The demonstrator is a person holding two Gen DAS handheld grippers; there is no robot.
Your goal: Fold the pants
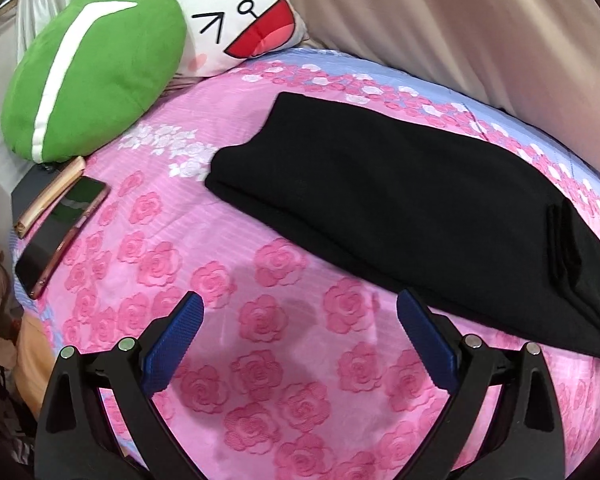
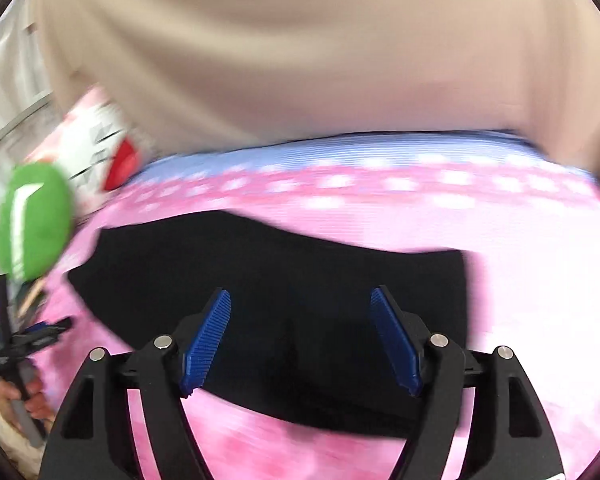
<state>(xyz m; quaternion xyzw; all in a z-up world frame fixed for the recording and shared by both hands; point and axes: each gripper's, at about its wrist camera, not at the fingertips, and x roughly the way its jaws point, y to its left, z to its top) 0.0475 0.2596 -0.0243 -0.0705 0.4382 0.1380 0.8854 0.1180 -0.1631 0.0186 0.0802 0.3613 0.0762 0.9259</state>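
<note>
The black pants (image 1: 400,204) lie folded into a long flat stack on the pink rose-patterned bedspread (image 1: 260,320). In the left wrist view they sit ahead and to the right of my left gripper (image 1: 300,300), which is open and empty above the bedspread, apart from the cloth. In the blurred right wrist view the pants (image 2: 260,280) lie right in front of my right gripper (image 2: 300,294), which is open and empty, with its blue pads (image 2: 208,336) over the near edge of the cloth. The left gripper (image 2: 40,336) shows at the far left there.
A green cushion (image 1: 92,68) and a white cartoon-face pillow (image 1: 240,12) lie at the bed's far left. A phone (image 1: 60,232) and a thin book (image 1: 52,192) lie at the left edge. A beige curtain (image 1: 460,20) hangs behind the bed.
</note>
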